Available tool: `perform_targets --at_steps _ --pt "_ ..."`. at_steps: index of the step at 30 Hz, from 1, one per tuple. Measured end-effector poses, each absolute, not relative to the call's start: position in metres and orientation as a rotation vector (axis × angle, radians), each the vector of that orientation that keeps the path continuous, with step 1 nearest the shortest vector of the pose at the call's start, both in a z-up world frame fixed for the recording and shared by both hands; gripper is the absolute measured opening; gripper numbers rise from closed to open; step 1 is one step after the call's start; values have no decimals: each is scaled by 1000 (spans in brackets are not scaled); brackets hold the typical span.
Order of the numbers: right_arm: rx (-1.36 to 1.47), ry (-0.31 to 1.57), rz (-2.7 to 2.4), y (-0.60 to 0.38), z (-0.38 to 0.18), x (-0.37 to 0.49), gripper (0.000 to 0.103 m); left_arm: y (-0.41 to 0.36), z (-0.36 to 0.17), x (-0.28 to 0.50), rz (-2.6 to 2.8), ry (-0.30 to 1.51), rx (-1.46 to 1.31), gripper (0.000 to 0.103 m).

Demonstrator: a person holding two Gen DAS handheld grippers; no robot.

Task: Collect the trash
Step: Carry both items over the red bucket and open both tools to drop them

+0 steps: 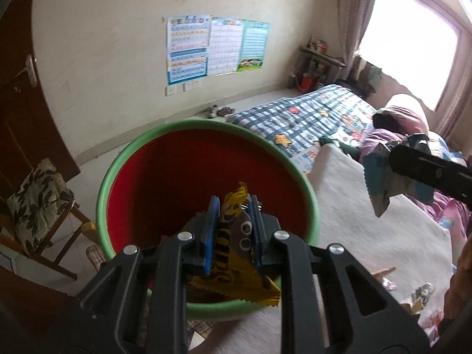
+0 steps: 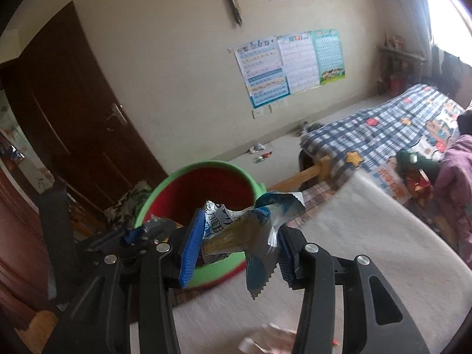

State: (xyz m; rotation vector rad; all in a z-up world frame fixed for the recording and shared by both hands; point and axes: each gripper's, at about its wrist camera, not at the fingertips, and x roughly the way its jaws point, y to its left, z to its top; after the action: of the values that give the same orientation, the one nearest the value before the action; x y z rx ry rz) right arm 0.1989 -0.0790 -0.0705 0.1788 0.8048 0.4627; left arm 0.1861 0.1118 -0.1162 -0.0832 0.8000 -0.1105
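My left gripper (image 1: pixel 233 206) is shut on a yellow and brown snack wrapper (image 1: pixel 236 236) and holds it over the open mouth of a bin (image 1: pixel 206 126) with a green rim and red inside. My right gripper (image 2: pixel 239 236) is shut on a crumpled blue and silver wrapper (image 2: pixel 259 230), held above the pale bed cover just right of the bin (image 2: pixel 200 168). The right gripper (image 1: pixel 407 162) with its wrapper (image 1: pixel 380 185) also shows in the left wrist view, to the right of the bin. The left gripper (image 2: pixel 135 236) shows at the bin's left rim in the right wrist view.
A pale blanket (image 1: pixel 368 236) carries more wrappers (image 1: pixel 421 293) at the right. A checked quilt (image 1: pixel 309 112) covers the bed behind. A chair with a leaf-print cushion (image 1: pixel 38 200) stands left of the bin. Scraps (image 2: pixel 259 153) lie on the floor by the wall. A dark door (image 2: pixel 73 103) is left.
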Motion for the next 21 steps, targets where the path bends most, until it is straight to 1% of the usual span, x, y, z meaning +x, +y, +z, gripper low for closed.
perform_targets --at_steps 8,9,10,11,12,13,14,15,18,19,20,21 --pt "178 843 534 -40 -77 228 47 130 -133 199 -52 839 -90 19" --pt "182 847 541 -36 -78 231 49 132 -135 200 -48 843 -88 19" --pt "191 851 546 -33 -79 234 55 133 -136 200 -46 844 -86 19" --pt "199 852 549 -32 -79 235 58 135 -137 200 -42 844 -81 24" --pt "213 857 550 -29 -81 237 69 136 -137 200 -40 843 -78 38" --pt "222 859 550 -29 -83 238 71 136 -137 199 -38 839 -76 49" --pt "231 863 554 -27 -83 238 71 137 -136 198 -34 828 -76 69" --pt "239 870 557 -28 -84 239 71 139 -135 196 -32 815 -77 71" --pt "249 877 556 -30 -84 239 73 139 -136 192 -26 808 -59 72" --pt "251 880 560 -31 -84 238 76 138 -137 191 -21 810 -54 74" --pt "254 887 566 -30 -84 239 79 138 -137 191 -20 810 -56 78" --pt "256 901 575 -29 -84 242 86 138 -137 191 -18 810 -61 80"
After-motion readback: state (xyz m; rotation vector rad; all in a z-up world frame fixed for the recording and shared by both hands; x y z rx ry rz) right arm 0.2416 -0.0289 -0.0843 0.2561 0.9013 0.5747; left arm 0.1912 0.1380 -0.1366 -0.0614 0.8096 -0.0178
